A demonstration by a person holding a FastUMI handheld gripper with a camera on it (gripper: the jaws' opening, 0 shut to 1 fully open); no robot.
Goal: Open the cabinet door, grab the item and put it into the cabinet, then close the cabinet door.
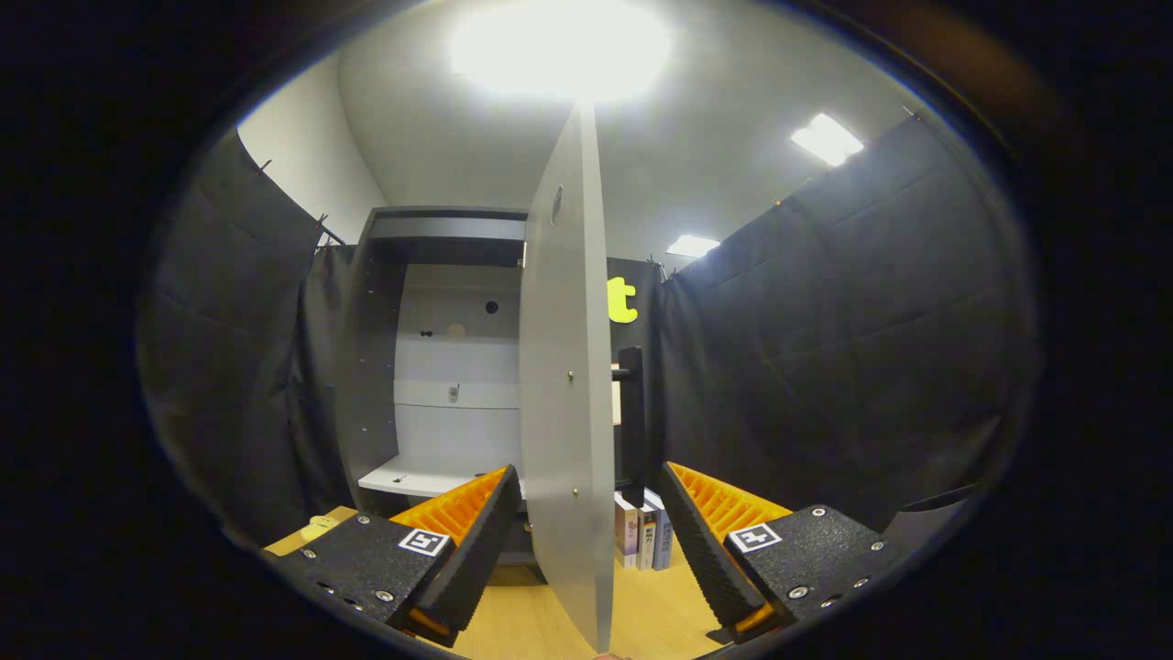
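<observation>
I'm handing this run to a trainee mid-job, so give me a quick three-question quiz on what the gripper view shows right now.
1. True or false: the cabinet door is shut flat against the cabinet.
2. Multiple choice: where does the door's edge sit relative to the gripper? A) between the two spread fingers B) beyond the left finger C) beyond the right finger
3. Short answer: what stands upright on the wooden table just past the door, near the right finger?

Key
1. False: it is swung open, seen nearly edge-on, with the shelf inside visible.
2. A; whether either finger touches it can't be told.
3. A few small boxes, side by side.
</observation>
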